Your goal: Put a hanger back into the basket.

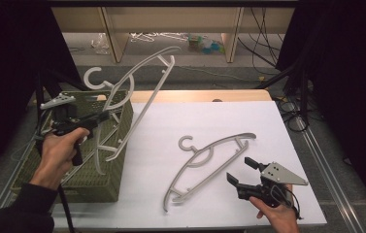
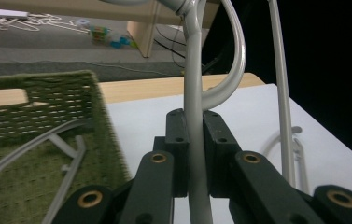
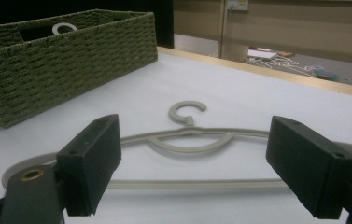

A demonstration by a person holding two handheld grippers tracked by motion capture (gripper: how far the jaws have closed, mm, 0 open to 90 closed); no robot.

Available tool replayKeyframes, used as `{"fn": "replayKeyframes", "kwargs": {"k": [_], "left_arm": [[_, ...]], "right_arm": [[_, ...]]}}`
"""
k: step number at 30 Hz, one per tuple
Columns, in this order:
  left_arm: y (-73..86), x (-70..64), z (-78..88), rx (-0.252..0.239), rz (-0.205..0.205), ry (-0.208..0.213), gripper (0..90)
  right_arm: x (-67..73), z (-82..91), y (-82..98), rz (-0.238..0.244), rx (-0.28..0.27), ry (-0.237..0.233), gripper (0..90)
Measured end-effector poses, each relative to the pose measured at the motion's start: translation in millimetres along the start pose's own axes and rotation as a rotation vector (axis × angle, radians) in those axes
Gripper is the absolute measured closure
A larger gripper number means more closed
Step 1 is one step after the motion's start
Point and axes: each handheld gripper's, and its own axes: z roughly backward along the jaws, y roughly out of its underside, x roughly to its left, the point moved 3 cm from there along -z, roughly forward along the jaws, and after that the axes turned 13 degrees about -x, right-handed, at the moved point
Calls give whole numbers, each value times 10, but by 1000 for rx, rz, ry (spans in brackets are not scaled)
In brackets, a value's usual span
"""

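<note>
On the left, we see the left gripper (image 1: 104, 116) clamped on a pale grey plastic clothes hanger (image 1: 139, 99), which it holds tilted above the olive-green woven basket (image 1: 115, 182), the hook end toward ten o'clock and the far shoulder tip toward one o'clock of the high view. The left gripper view gives us what the high view cannot: both black pads (image 2: 214, 140) press directly on the hanger's (image 2: 193, 116) round bar, which runs straight up between them, with the curved inner brace bending away toward one o'clock. That view also shows us another grey hanger (image 2: 59, 154) lying inside the basket (image 2: 38, 93), at eight o'clock of the jaws.

Moving right, a second pale grey plastic hanger (image 1: 207, 162) lies flat on the white table cover (image 1: 229, 116), its hook pointing toward eleven o'clock, well apart from the basket.

Farther right, at five o'clock of the high view, the right gripper (image 1: 241, 170) rests low with its jaws wide apart and nothing between them. The right gripper view adds the close detail: the two black pads (image 3: 92, 158) stand either side of the flat hanger (image 3: 187, 137) but short of it, not touching, with the basket (image 3: 66, 51) at ten o'clock.
</note>
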Motion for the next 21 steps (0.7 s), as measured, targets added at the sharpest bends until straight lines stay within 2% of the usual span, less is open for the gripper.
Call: {"fn": "replayKeyframes", "kwargs": {"k": [2, 6, 7, 8, 10, 16, 21], "left_arm": [[-17, 97, 51, 4, -12, -15, 817], [-39, 316, 135, -23, -12, -55, 818], [-40, 370, 153, -25, -16, -67, 817], [-40, 370, 153, -25, -16, -67, 817], [-41, 507, 203, -29, -33, -95, 817], [-11, 637, 245, -15, -49, -120, 817], [25, 832, 298, -13, -56, -157, 817]], "right_arm": [[6, -9, 4, -7, -4, -5, 188], [10, -10, 4, -5, -1, -8, 188], [1, 2, 1, 6, 13, -2, 188], [1, 2, 1, 6, 13, -2, 188], [4, -5, 5, 6, 16, -5, 188], [13, -16, 13, 8, 22, -13, 188], [14, -29, 14, -6, 0, -12, 188]]}}
